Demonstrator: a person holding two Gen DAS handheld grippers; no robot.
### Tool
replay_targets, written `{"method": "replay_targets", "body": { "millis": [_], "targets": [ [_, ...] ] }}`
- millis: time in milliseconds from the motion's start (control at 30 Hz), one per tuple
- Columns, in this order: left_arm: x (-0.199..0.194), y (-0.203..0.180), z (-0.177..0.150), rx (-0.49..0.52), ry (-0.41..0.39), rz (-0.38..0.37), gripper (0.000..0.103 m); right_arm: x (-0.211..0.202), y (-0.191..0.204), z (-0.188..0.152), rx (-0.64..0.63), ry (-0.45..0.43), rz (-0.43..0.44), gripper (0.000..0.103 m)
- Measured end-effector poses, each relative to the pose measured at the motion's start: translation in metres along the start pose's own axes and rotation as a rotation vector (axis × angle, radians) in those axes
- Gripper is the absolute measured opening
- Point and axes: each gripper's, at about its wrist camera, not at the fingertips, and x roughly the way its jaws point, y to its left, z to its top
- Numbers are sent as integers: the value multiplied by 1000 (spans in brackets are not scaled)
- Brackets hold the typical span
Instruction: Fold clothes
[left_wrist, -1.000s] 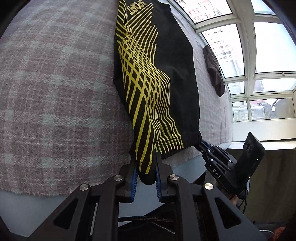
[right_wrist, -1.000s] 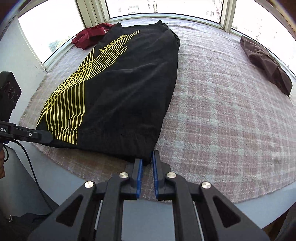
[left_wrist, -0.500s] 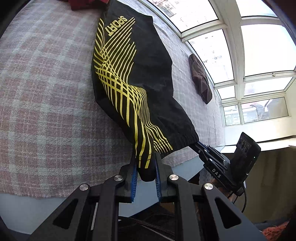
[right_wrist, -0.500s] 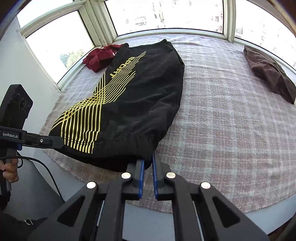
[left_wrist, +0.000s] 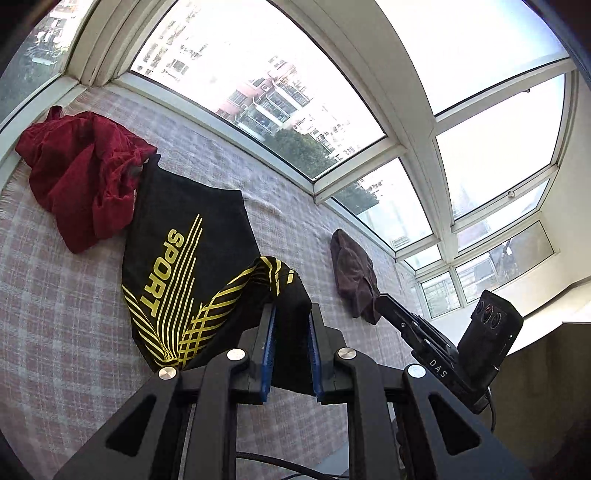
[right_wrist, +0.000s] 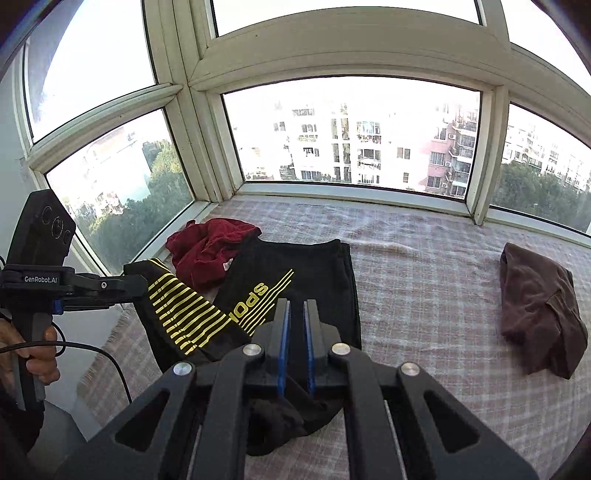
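Both grippers have lifted the near hem of the black sport shorts (left_wrist: 184, 258) off the plaid blanket (left_wrist: 55, 314) and swung it toward the windows. The left gripper (left_wrist: 290, 332) and right gripper (right_wrist: 295, 332) each stay pinched shut on fabric, so the fold-over looks about half done.

I see a black matt cloth garment with yellow printed stripes (left_wrist: 192, 266), the print smooth and slightly glossy. Beneath it lies a pink-and-grey checked woven blanket (right_wrist: 424, 258), coarse in texture. My left gripper (left_wrist: 290, 325) and right gripper (right_wrist: 296, 325) show matt black plastic with blue rubbery pads (left_wrist: 267, 347) and bright metal screws (right_wrist: 253, 349).
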Motion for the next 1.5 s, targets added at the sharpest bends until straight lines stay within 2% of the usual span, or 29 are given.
{"method": "replay_targets", "body": {
  "millis": [100, 167, 267, 300, 367, 467, 600, 700, 767, 833, 1000, 1133, 1200, 1267, 1500],
  "targets": [
    [28, 15, 38, -13, -8, 30, 15, 51, -12, 36, -31, 33, 1, 8],
    [46, 29, 56, -35, 9, 49, 15, 85, -24, 49, -4, 103, 70, 8],
    [67, 45, 69, -44, 40, 63, 15, 109, -33, 38, -42, 171, 177, 8],
    [71, 50, 71, -44, 47, 71, 15, 113, -31, 26, -89, 204, 188, 10],
    [76, 60, 72, -55, 59, 79, 15, 121, -26, -9, -160, 303, 173, 20],
    [80, 70, 69, -68, 75, 82, 15, 116, -14, -67, -211, 413, 224, 21],
    [78, 77, 58, -74, 91, 88, 15, 100, 26, -106, -391, 417, 243, 21],
    [75, 86, 52, -99, 96, 81, 15, 100, 55, -108, -523, 371, 207, 23],
    [73, 91, 50, -115, 93, 70, 15, 103, 71, -103, -587, 352, 203, 30],
    [70, 94, 48, -122, 88, 63, 15, 110, 86, -105, -664, 354, 206, 34],
    [66, 98, 46, -126, 84, 40, 15, 123, 116, -116, -806, 373, 217, 34],
    [64, 100, 45, -131, 81, 23, 15, 140, 131, -129, -912, 395, 126, 34],
    [62, 102, 44, -132, 79, 18, 15, 145, 127, -119, -826, 413, 138, 33],
    [62, 103, 44, -134, 79, 16, 15, 152, 117, -105, -708, 451, 159, 10],
    [56, 109, 46, -145, 78, 19, 15, 134, 65, -58, -319, 460, 327, 7]
  ]
}}
